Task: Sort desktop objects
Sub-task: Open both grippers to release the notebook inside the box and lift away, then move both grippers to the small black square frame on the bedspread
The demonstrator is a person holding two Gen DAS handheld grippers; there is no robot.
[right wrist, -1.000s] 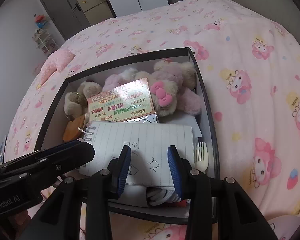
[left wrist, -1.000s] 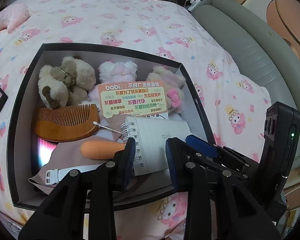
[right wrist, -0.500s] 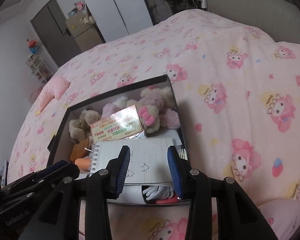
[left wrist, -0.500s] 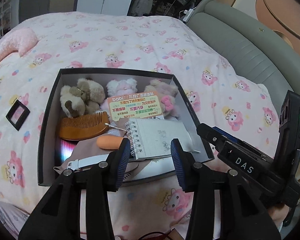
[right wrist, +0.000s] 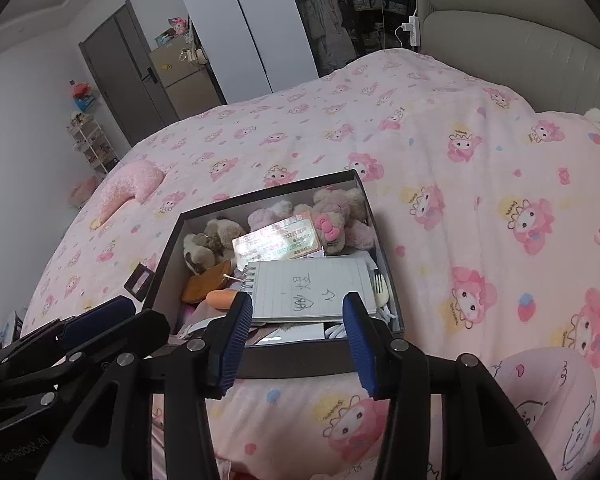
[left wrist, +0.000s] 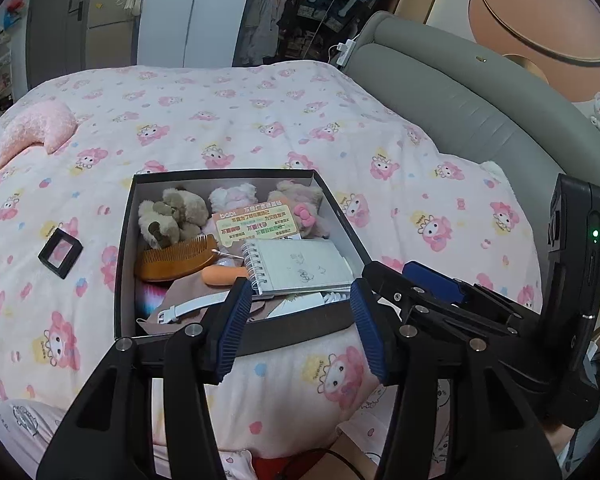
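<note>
Box: a black rectangular cardboard box with a grey inside sits on the pink cartoon-print bedspread, just ahead of both pairs of jaws; its near wall crosses the gap between them.
Contents: a white spiral-bound notepad with pencil scribbles lies on top, nearest the jaws; beyond it a glossy printed card, then three plush toys along the far wall: brown, white-pink and beige with a pink bow.
Left of the notepad: a brown wooden comb, an orange rounded stick and a white strap over brownish cloth.
Right edge: a cream plastic fork beside the notepad.
Left gripper: blue-padded jaws apart, holding nothing, above the box's near wall.
Right gripper: jaws apart, empty, likewise over the near wall.
Outside the box: a small black square frame on the bedspread, left of the left jaws; a pink crescent cushion far beyond.
Obstruction: the notepad covers what lies beneath it.
</note>
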